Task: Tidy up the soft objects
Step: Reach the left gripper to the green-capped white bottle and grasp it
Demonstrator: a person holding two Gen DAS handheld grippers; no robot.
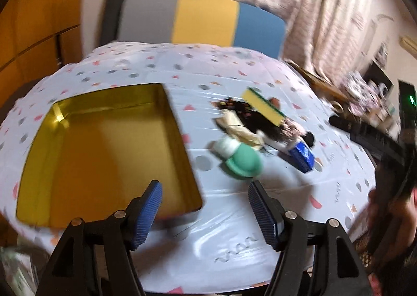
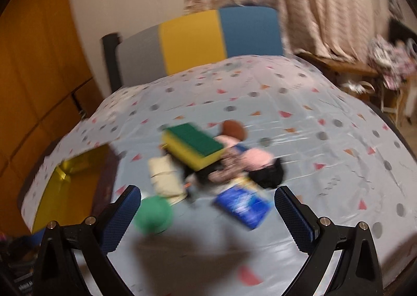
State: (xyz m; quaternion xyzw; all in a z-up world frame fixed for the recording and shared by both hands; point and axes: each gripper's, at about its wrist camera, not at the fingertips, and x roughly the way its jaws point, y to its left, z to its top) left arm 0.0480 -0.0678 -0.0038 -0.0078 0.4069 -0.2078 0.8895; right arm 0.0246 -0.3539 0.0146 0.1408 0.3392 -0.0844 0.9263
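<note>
A pile of soft things lies mid-table: a yellow-green sponge [image 1: 263, 107] [image 2: 194, 146], a green and white toy [image 1: 241, 159] [image 2: 153, 214], a cream cloth [image 1: 237, 126] [image 2: 165, 176], a pink and black doll [image 2: 247, 163] [image 1: 273, 132] and a blue packet [image 1: 302, 156] [image 2: 243, 205]. An open gold tin [image 1: 104, 150] [image 2: 67, 191] stands to the left. My left gripper [image 1: 204, 215] is open and empty, just short of the tin's near right corner. My right gripper [image 2: 208, 218] is open and empty, just short of the pile.
The table wears a dotted pale-blue cloth [image 1: 229, 241] [image 2: 325, 165]. A chair with a grey, yellow and blue back [image 1: 203, 20] [image 2: 198, 38] stands at the far edge. The other gripper's black arm [image 1: 378, 139] shows at right. Curtains and clutter lie beyond.
</note>
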